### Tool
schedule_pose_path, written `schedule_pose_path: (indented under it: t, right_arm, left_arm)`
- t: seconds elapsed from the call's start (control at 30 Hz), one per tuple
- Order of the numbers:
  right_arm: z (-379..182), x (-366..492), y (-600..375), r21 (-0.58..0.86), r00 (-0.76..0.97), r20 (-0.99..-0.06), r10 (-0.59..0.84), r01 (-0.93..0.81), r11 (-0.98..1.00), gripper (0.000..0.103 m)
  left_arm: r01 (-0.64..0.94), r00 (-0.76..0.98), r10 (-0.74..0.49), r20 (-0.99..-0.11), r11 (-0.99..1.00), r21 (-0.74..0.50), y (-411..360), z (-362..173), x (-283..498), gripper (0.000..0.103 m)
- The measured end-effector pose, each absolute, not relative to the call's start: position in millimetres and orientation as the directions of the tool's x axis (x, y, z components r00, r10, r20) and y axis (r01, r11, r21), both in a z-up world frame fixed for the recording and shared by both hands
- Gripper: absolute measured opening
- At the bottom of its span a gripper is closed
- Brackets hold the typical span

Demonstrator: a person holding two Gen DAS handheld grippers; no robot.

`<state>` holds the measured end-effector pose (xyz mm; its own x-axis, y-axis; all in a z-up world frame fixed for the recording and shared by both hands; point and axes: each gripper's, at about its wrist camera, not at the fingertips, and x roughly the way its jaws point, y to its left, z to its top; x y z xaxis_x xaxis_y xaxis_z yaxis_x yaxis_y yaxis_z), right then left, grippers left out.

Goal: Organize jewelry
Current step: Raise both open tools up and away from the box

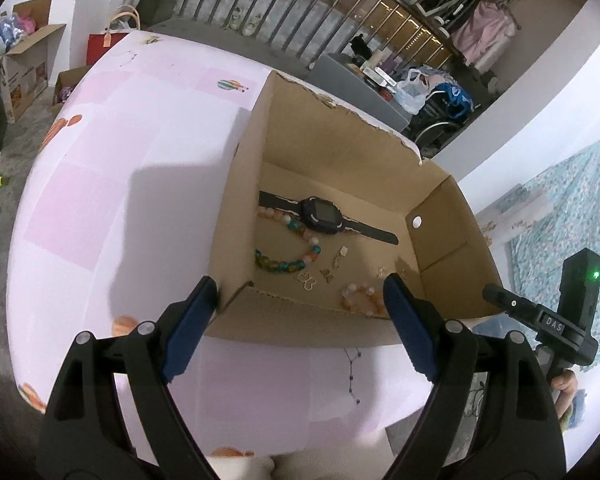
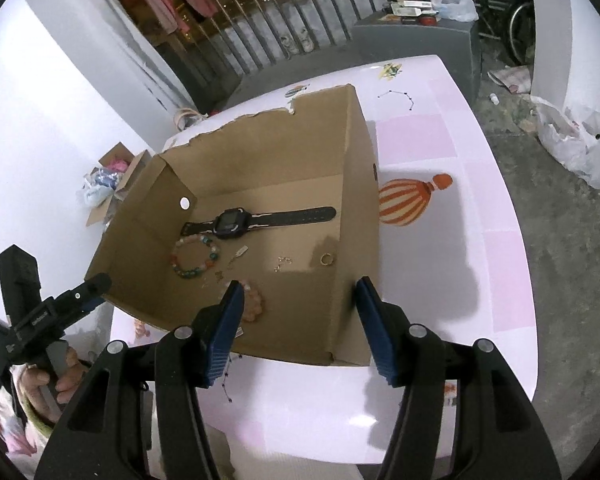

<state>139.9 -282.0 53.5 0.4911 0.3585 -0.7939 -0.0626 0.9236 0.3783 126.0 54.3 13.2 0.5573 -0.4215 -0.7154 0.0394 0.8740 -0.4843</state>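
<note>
1. Both tools are empty. The left gripper (image 1: 300, 316) has its jaws wide apart at the bottom of the left wrist view, straddling the near left corner of the cardboard box (image 1: 340, 148) with nothing pressed between the pads. The right gripper (image 2: 300, 324) has its jaws apart too, somewhat narrower, at the bottom of the right wrist view over the near wall of the box, and nothing is clamped in it.

2. Most of the jewelry already lies on the box floor: a black watch (image 1: 324, 215) in the middle, a multicoloured bead bracelet (image 1: 288, 246) just below and left of it, a pink bead bracelet (image 1: 362, 298) against the near wall, small metal charms (image 1: 320, 274) between them, and a gold ring (image 2: 327, 259) toward the right wall in the right wrist view.

3. A thin beaded chain (image 1: 352, 376) lies on the pink tablecloth (image 1: 100, 184), just outside the near wall of the box, low in both views. Another dark chain (image 2: 396, 98) lies on the cloth beyond the box, upper right of the right wrist view. These look like the pieces not yet put away.

4. The near chain is probably the next pick. It is fine and flat on the cloth, so bring one gripper down steeply, close across a bunched part rather than a single strand, and lift slowly so it does not slide out.

5. Keep the free gripper clear of the box wall; a knock would shift the box and scatter the small charms.
</note>
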Motion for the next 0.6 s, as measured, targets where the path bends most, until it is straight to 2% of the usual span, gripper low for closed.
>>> schedule_pose_path:
  t: [0.4, 0.6]
  right_arm:
    - [44, 107, -280, 0.387, 0.492, -0.790, 0.366, -0.064, 0.920, 0.057]
    - [44, 100, -283, 0.406, 0.524, -0.762, 0.381, -0.072, 0.911, 0.057]
  left_arm:
    - [0.063, 0.555, -0.396, -0.732, 0.897, -0.438, 55, 4, 99, 0.080]
    - [0.106, 0.597, -0.401, -0.695, 0.898, -0.427, 62, 5, 92, 0.080]
